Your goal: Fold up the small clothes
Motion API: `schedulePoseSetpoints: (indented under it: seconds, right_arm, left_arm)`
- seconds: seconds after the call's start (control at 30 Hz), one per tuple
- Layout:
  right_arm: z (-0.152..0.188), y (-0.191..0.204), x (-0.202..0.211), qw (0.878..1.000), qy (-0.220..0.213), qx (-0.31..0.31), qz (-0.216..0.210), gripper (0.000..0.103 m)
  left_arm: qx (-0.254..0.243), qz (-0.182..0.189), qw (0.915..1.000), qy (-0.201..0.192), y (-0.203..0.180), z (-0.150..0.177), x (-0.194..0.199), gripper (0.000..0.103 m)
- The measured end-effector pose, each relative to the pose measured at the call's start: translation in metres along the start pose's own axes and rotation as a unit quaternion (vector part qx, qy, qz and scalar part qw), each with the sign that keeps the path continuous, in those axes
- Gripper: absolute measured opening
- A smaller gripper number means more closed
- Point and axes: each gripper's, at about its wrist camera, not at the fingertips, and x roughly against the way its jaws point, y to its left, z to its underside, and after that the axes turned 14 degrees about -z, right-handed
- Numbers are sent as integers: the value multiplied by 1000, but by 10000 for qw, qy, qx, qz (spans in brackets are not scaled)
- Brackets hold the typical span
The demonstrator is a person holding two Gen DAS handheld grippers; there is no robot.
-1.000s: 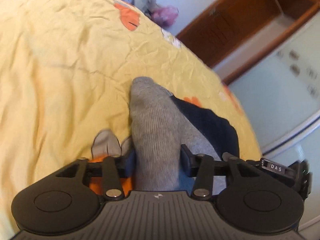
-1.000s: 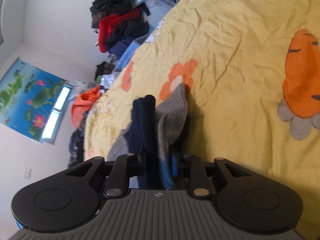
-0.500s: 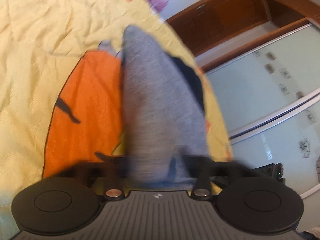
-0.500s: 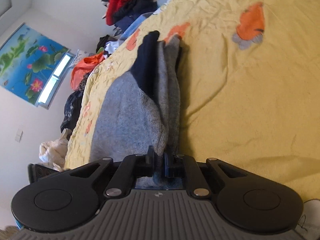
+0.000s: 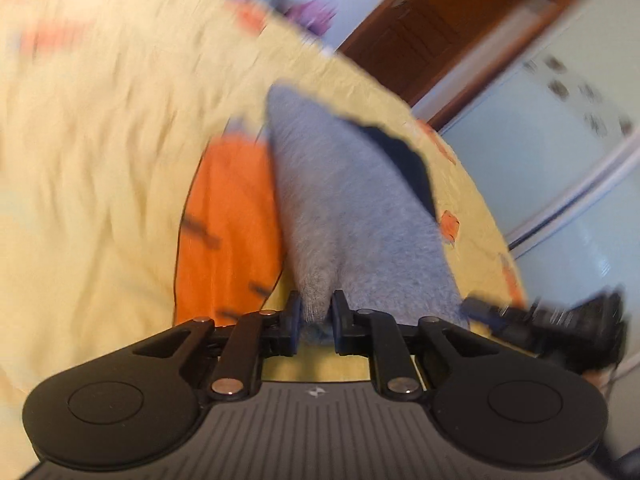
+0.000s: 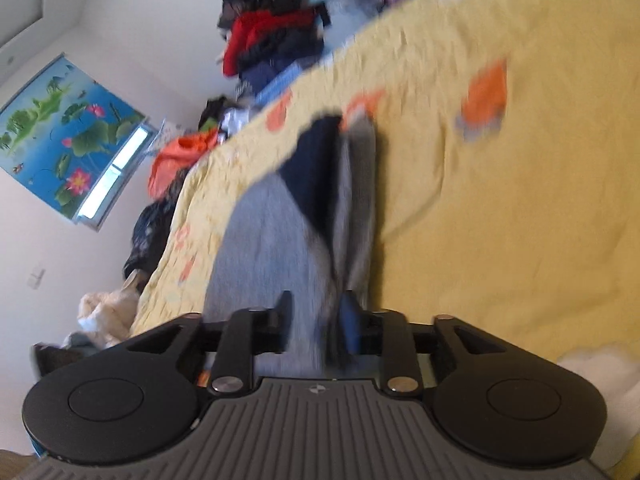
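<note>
Above wrinkled yellow bedsheet [image 5: 100,160]: knitted grey sock [image 5: 344,216] with navy heel pinched by left hand-held gripper [image 5: 314,314]; other end clamped by right hand-held gripper [image 6: 316,320].

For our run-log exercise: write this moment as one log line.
left tool: shut on grey sock | right tool: shut on grey sock | sock: stretched between tools above yellow bedsheet | views: motion-blurred

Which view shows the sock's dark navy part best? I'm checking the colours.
The right wrist view: the grey knit sock's dark navy part lies broad and unhidden along its far half. The left wrist view shows only a blurred navy sliver behind the grey.
</note>
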Motion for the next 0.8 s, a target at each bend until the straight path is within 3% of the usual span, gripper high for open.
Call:
schedulePoseSetpoints:
  seconds: [0.03,0.07,0.1,0.13,0.2,0.3,0.4,0.43,0.47,0.5,0.6,0.67,0.7,0.77,0.8]
  right_arm:
    - [-10,8,0,9996,-157,206,100,40]
    - [-19,15,-2,9988,-281,367,170,40]
    - [-30,21,-10,9980,-360,484,193,40]
    - [-41,26,-21,9977,-365,555,138,40]
    - [-60,36,-51,9974,-288,661,32,40]
    - [-82,44,-105,9963,46,858,77,41]
    - [-86,42,-152,9866,512,1398,666,41]
    - [-81,37,-168,9779,785,1659,997,39]
    - [-76,29,-181,9691,1066,1814,1287,36]
    - [-69,19,-183,9672,1089,1913,1265,36]
    - [-80,-6,-168,9875,792,1045,872,26]
    - [-82,-12,-158,9919,666,790,734,25]
    - [-80,-9,-149,9935,574,706,686,28]
    - [-73,-3,-116,9980,304,394,388,45]
    - [-67,-2,-98,9993,230,272,138,60]
  left_arm:
    - [-251,-158,9991,-297,-8,-3,11,43]
    - [-490,-324,9962,-641,-18,-5,21,76]
    - [-700,-486,9913,-1006,-27,-7,27,88]
    - [-880,-608,9854,-1322,-38,-9,29,94]
    - [-1277,-642,9762,-1633,-62,-16,17,94]
    - [-1964,-751,9632,-1677,-98,-20,-25,93]
    - [-2727,-963,9400,-1811,-123,-10,-58,93]
    - [-2861,-986,9382,-1683,-128,-7,-69,93]
    - [-2922,-971,9407,-1423,-128,-5,-80,93]
    - [-2870,-897,9465,-1167,-126,-3,-90,93]
    - [-2938,-867,9440,-1226,-123,4,-94,93]
    - [-2745,-714,9522,-1129,-120,-4,-91,93]
    - [-2621,-609,9568,-1100,-117,-8,-85,93]
    - [-2147,-267,9685,-1231,-103,-14,-56,94]
    - [-1928,-94,9718,-1356,-92,-13,-38,94]
